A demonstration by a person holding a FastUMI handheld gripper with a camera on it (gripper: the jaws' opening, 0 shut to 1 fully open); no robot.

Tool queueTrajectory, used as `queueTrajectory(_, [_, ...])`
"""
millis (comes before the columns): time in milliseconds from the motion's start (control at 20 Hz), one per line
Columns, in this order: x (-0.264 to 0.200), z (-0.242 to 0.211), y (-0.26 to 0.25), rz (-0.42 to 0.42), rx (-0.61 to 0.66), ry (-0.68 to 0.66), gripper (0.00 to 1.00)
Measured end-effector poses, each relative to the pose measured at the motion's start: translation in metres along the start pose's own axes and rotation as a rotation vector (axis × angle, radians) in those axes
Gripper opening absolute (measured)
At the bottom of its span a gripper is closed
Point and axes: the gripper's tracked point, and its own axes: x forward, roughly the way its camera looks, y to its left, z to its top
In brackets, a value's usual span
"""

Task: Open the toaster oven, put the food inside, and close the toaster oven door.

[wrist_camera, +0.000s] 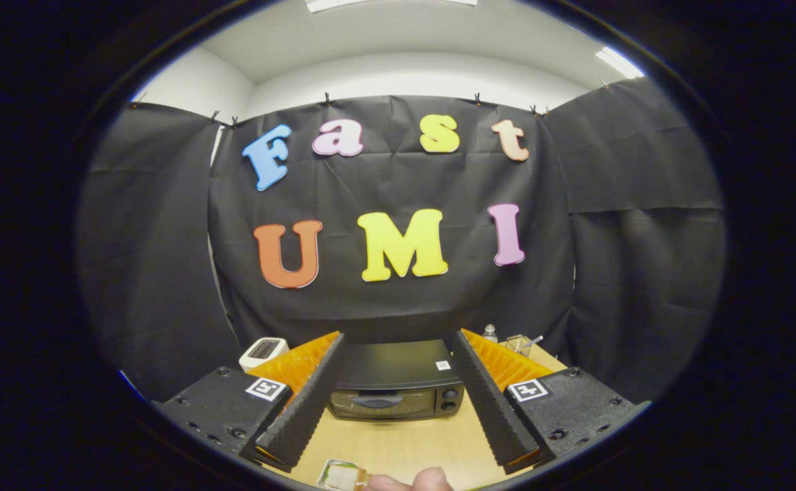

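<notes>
The wooden surface (404, 443) carries everything here. Largest on it is the black toaster oven (396, 382), standing at the far side against the booth wall, straight ahead between the two fingers and beyond their tips. Its glass door (377, 404) is up and closed, the handle across the top of it untouched, with two knobs (449, 399) to its right.

The tongs (398, 341) hang released above the surface, the two ribbed fingers spread wide with nothing between them but the view of the oven.

To the left of the oven, beyond the left finger, sits a small white appliance (263, 352); I cannot tell what kind. To the right, beyond the right finger, are a small bottle (489, 333) and a clear container (519, 343).

Smallest and nearest: a little tray of food (341, 475) lies on the surface below the fingers, with a person's fingertips (411, 481) just beside it.

By my judgement nothing of the task is done yet: the door is to be opened, the food carried in, and the door closed again.
</notes>
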Motion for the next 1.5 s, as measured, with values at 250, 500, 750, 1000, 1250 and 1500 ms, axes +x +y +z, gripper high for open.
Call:
queueTrajectory(250, [0.031, -0.034, 0.001, 0.023, 0.019, 0.065, 1.0])
queueTrajectory(500, [0.079, -0.073, 0.01, 0.054, 0.015, 0.129, 1.0])
queueTrajectory(750, [0.136, -0.123, 0.019, 0.064, 0.002, 0.196, 1.0])
queueTrajectory(1000, [0.189, -0.187, 0.026, 0.059, -0.014, 0.293, 1.0])
queueTrajectory(1250, [0.225, -0.238, 0.027, 0.035, -0.033, 0.38, 1.0])
queueTrajectory(1500, [0.228, -0.249, 0.029, 0.002, -0.092, 0.382, 1.0])
